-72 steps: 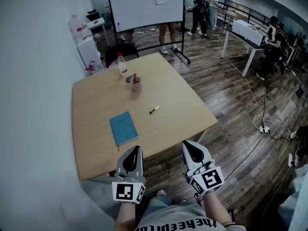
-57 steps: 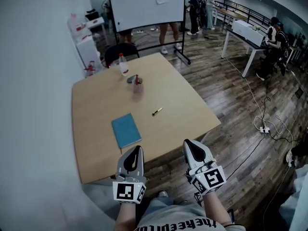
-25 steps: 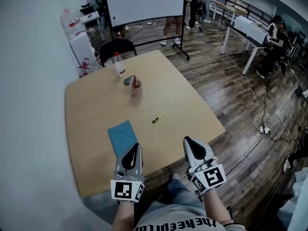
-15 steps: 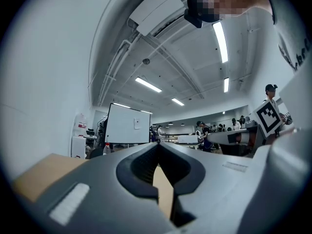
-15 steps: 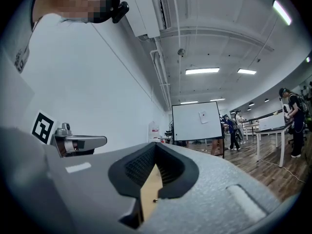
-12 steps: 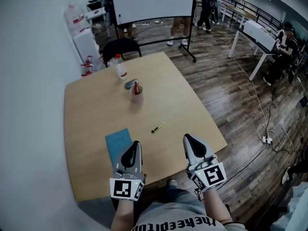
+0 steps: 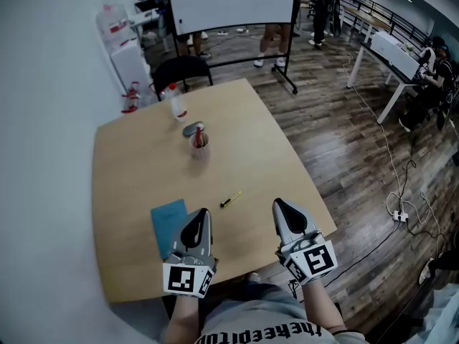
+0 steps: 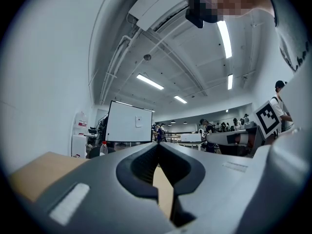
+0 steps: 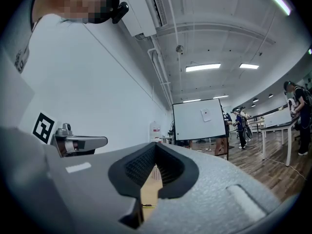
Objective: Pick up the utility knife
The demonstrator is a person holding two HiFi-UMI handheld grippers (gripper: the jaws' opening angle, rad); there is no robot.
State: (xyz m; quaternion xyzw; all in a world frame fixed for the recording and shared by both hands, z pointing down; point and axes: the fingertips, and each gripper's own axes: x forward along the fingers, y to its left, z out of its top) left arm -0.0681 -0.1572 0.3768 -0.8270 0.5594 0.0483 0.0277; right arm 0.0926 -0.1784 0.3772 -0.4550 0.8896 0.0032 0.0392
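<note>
The utility knife [image 7: 230, 200], small, yellow and black, lies on the wooden table [image 7: 136, 178] near its front edge. My left gripper [image 7: 203, 213] is shut and holds nothing; it hovers over the table's near edge, left of the knife and a little nearer to me. My right gripper [image 7: 277, 205] is also shut and holds nothing, just right of the knife and level with it. In the left gripper view the jaws of the left gripper [image 8: 157, 147] meet at the tips. In the right gripper view the right gripper [image 9: 155, 147] has its tips together too.
A blue notebook [image 7: 166, 224] lies partly under my left gripper. Farther back stand a cup with pens [image 7: 199, 142], a grey object [image 7: 192, 130] and a bottle [image 7: 176, 100]. Behind the table are a chair [image 7: 179, 70], a whiteboard [image 7: 229, 2] and several people.
Both grippers have moved forward from in front of the table to over its near edge. The knife and notebook now sit much closer to the jaw tips. Both stayed shut.
</note>
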